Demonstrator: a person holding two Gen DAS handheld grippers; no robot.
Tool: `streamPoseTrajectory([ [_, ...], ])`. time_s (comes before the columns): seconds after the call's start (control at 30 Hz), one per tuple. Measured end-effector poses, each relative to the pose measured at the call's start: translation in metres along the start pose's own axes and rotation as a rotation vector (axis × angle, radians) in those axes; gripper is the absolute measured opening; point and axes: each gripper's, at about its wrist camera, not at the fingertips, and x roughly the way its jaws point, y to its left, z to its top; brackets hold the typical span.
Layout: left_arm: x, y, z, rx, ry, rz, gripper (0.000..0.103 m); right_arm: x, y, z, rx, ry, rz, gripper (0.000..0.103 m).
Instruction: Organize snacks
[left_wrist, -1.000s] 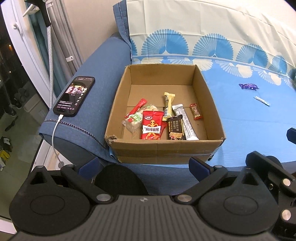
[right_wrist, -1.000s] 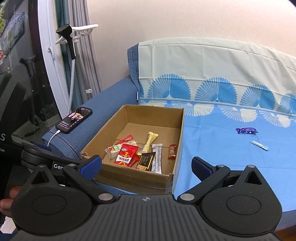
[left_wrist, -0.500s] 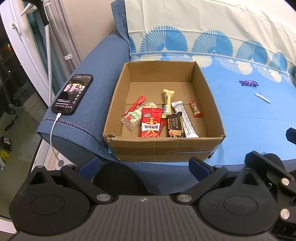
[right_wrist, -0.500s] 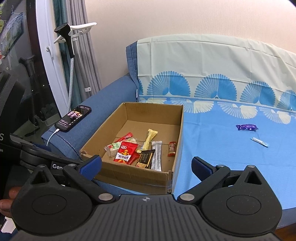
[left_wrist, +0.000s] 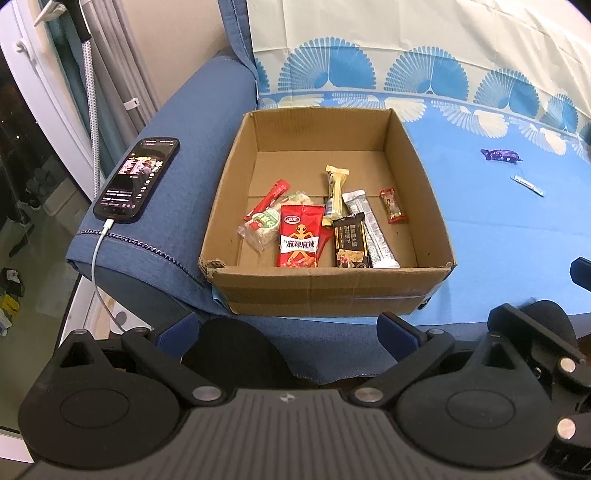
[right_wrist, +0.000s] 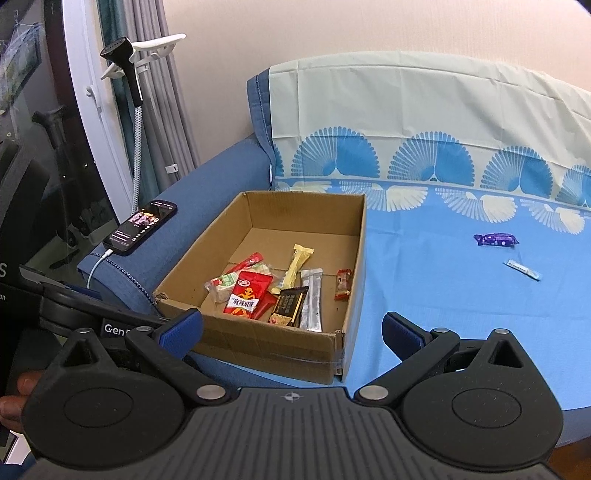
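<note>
A blue sofa (right_wrist: 424, 295) carries an open cardboard box (left_wrist: 325, 284) at its left end, against the armrest, with wrapped snacks (left_wrist: 321, 229) heaped toward its front wall. A purple candy (right_wrist: 496, 239) and a pale sachet (right_wrist: 521, 269) lie on the seat cover, well right of the box. The left gripper (left_wrist: 288, 328) and right gripper (right_wrist: 291, 328) both hang at the sofa's front edge, jaws spread wide and empty. A charging phone (left_wrist: 136, 181) rests on the armrest.

Open-topped cardboard box (left_wrist: 325, 284), walls all round

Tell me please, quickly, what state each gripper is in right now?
Left gripper: open, holding nothing.
Right gripper: open, holding nothing.
</note>
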Motion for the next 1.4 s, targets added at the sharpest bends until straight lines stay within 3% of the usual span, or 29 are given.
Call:
streamPoseTrajectory([
  [0.47,0.017,-0.019,0.015,0.038,0.047,0.024,0.103,0.019,-0.02,-0.003,0.055,0.032,0.018,0.102],
  [0.73,0.026,-0.064,0.042,0.136,0.044,0.016,0.103,0.028,-0.066,-0.001,0.139,0.022,-0.024,0.102],
  [0.93,0.042,-0.135,0.089,0.266,0.016,-0.044,0.103,0.025,-0.145,0.003,0.232,-0.031,-0.176,0.102],
  [1.1,0.072,-0.216,0.148,0.349,-0.01,-0.137,0.103,0.031,-0.234,0.004,0.273,-0.049,-0.332,0.102],
  [1.27,0.142,-0.316,0.204,0.455,-0.045,-0.193,0.103,0.076,-0.335,0.003,0.298,-0.021,-0.434,0.102],
  [1.4,0.215,-0.389,0.236,0.551,-0.075,-0.231,0.103,0.135,-0.401,0.003,0.261,0.026,-0.442,0.102],
])
